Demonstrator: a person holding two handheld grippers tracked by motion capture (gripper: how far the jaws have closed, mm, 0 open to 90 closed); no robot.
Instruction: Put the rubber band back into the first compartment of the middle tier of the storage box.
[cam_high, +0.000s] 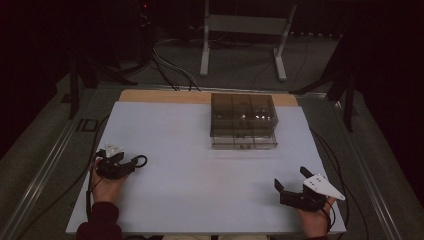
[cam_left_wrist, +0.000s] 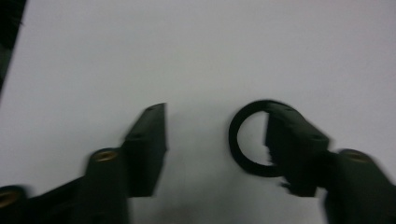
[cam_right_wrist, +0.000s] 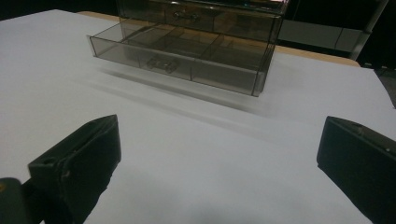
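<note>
Black and thin, a ring (cam_left_wrist: 250, 140) is lying flat on the white tabletop (cam_high: 200, 165), its opening facing straight up, so it is showing no long axis. In the left tool view it is sitting near the tip of one jaw of the left tool (cam_left_wrist: 217, 135), which is covering part of its rim; the other jaw is standing well apart from it. That tool is roughly half open and its pads are not pressing on the ring. Motion blur is softening the jaw edges. In the high view the ring (cam_high: 141, 161) is showing just beside the tool (cam_high: 131, 164). The right tool (cam_right_wrist: 219, 154) is gaping wide with nothing between its jaws, pointing toward a smoky transparent drawer box (cam_right_wrist: 187, 42) whose lower drawer is standing pulled out.
</note>
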